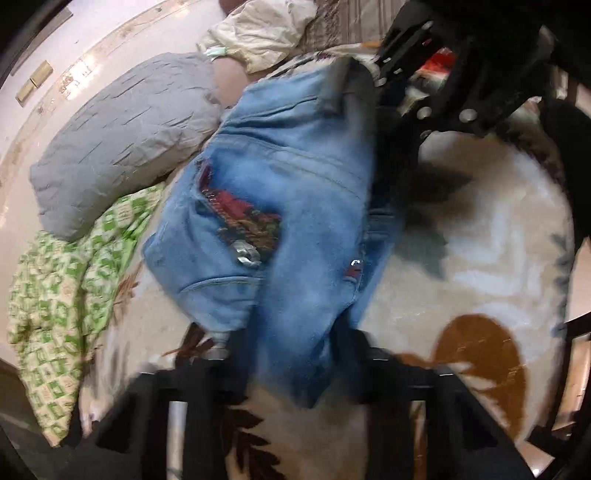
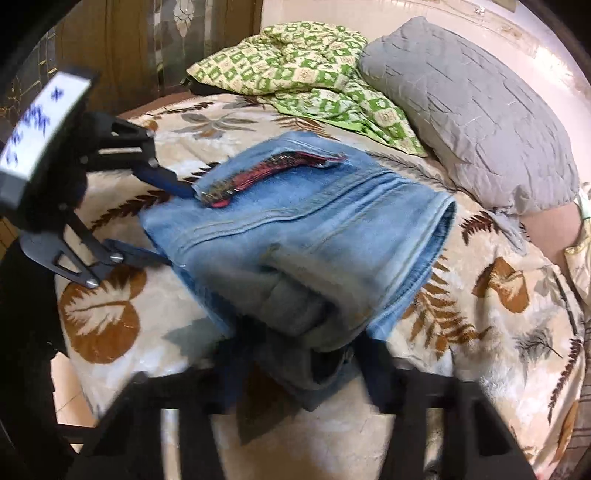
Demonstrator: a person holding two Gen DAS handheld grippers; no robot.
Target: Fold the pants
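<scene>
Light blue jeans (image 1: 291, 206) with a red patterned patch lie folded in a thick bundle on the bed; they also show in the right wrist view (image 2: 314, 229). My left gripper (image 1: 291, 350) has its fingers spread on either side of the near edge of the bundle, seen from the side in the right wrist view (image 2: 173, 225). My right gripper (image 2: 299, 354) straddles the other folded end, fingers apart around the denim; its black frame shows at the top right of the left wrist view (image 1: 436, 85). Neither set of fingertips is sharp, through motion blur.
A cream bedspread with brown leaves (image 2: 480, 317) covers the bed. A grey pillow (image 2: 472, 107) and a green checked quilt (image 2: 295, 70) lie at the far side. A person in pale clothing (image 1: 258, 33) lies beyond the pillow. The bed edge (image 2: 74, 387) is near.
</scene>
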